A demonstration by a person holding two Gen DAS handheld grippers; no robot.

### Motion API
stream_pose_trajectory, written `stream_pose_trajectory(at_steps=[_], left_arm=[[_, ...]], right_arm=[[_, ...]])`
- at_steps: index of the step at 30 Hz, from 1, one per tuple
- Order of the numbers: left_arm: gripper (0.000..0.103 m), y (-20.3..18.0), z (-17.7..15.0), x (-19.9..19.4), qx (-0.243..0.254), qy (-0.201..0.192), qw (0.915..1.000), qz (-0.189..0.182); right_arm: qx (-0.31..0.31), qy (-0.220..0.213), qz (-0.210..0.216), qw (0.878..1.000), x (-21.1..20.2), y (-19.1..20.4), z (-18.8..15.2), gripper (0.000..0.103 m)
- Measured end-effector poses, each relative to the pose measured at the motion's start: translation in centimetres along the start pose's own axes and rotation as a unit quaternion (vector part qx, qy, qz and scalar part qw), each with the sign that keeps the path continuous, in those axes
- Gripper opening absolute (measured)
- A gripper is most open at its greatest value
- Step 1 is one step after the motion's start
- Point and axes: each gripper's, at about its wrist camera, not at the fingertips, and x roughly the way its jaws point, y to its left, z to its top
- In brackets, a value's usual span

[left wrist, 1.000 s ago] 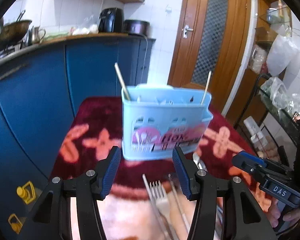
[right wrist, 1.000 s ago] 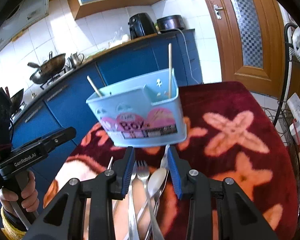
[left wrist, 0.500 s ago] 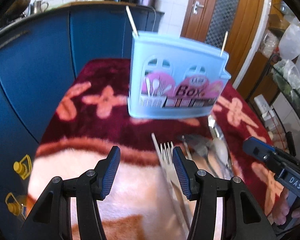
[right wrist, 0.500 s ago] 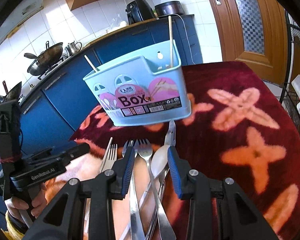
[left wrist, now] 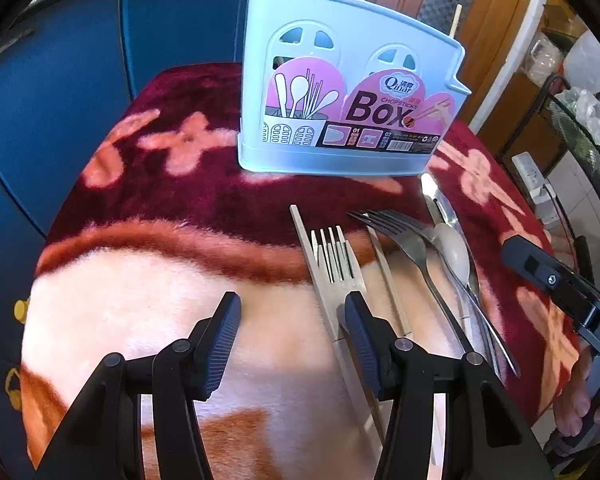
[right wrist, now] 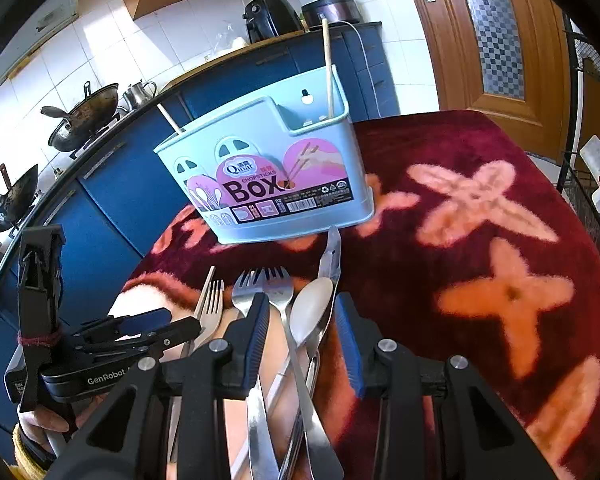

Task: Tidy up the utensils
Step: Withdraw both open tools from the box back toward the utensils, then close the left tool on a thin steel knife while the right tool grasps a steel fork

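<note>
Standing upright at the far side of the red patterned cloth [left wrist: 148,184], the blue utensil box [left wrist: 340,92] is kept within reach of the loose forks [left wrist: 334,254] and spoon [right wrist: 312,312] laid before it. Both grippers, left [left wrist: 292,320] and right [right wrist: 302,332], are held open and empty; since a second ago they have been lowered toward the cutlery, the left further.

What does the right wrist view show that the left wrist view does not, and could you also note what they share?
Only the right wrist view shows the woks, kettle, air fryer and the left gripper from outside. Only the left wrist view shows the right gripper's body from outside. Both show the light blue chopsticks box with chopsticks standing in it, the forks and spoon lying on the red patterned cloth.
</note>
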Motion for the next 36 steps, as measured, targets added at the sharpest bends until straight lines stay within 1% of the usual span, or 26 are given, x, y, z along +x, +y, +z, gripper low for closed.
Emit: stream_pose_trajectory(at_steps=[2, 6, 12, 14, 16, 17, 18, 19, 20, 21, 25, 27, 36], left_arm=[[0.056, 0.2, 0.0, 0.0, -0.003, 0.001, 1.0000, 0.007], [0.056, 0.7, -0.2, -0.3, -0.010, 0.001, 0.9999, 0.007], [0.056, 0.0, -0.1, 0.2, 0.005, 0.007, 0.9999, 0.015], [0.055, -0.2, -0.1, 0.4, 0.013, -0.001, 0.9997, 0.022], [0.049, -0.3, 0.0, 0.5, 0.017, -0.005, 0.9996, 0.023], [0.044, -0.2, 0.1, 0.5, 0.017, -0.006, 0.9996, 0.020], [0.035, -0.1, 0.1, 0.4, 0.017, -0.007, 0.9997, 0.016], [0.030, 0.0, 0.1, 0.3, 0.014, -0.008, 0.9998, 0.008], [0.018, 0.1, 0.2, 0.2, 0.010, -0.007, 0.9999, -0.004], [0.011, 0.2, 0.2, 0.1, 0.005, -0.005, 0.9999, -0.010], [0.009, 0.9, 0.1, -0.1, -0.012, -0.007, 0.9995, -0.028], [0.005, 1.3, 0.1, -0.2, -0.025, -0.009, 0.9990, -0.036], [0.005, 3.1, -0.2, -1.5, -0.050, -0.045, 0.9976, -0.020]], right_arm=[[-0.001, -0.001, 0.000, 1.000, 0.0, 0.0, 0.0, 0.037], [-0.005, -0.002, 0.000, 1.000, 0.0, 0.1, -0.1, 0.037], [-0.013, 0.002, 0.000, 1.000, -0.1, 0.9, -0.1, 0.037], [-0.018, 0.005, 0.000, 1.000, -0.1, 1.2, -0.2, 0.037], [-0.021, 0.007, 0.000, 1.000, 0.0, 1.5, -0.3, 0.037], [-0.022, 0.008, 0.000, 1.000, 0.0, 1.6, -0.3, 0.037], [-0.024, 0.010, 0.000, 1.000, 0.0, 1.7, -0.3, 0.037], [-0.024, 0.011, 0.000, 1.000, 0.0, 1.8, -0.4, 0.037], [-0.026, 0.012, 0.000, 1.000, 0.0, 1.9, -0.4, 0.037], [-0.026, 0.013, -0.001, 1.000, 0.0, 2.0, -0.4, 0.037], [-0.029, 0.018, 0.002, 0.999, 0.1, 2.4, -0.4, 0.038], [-0.032, 0.022, 0.002, 0.999, 0.4, 2.7, -0.4, 0.038], [-0.061, 0.059, 0.006, 0.996, 2.2, 4.8, -0.9, 0.038]])
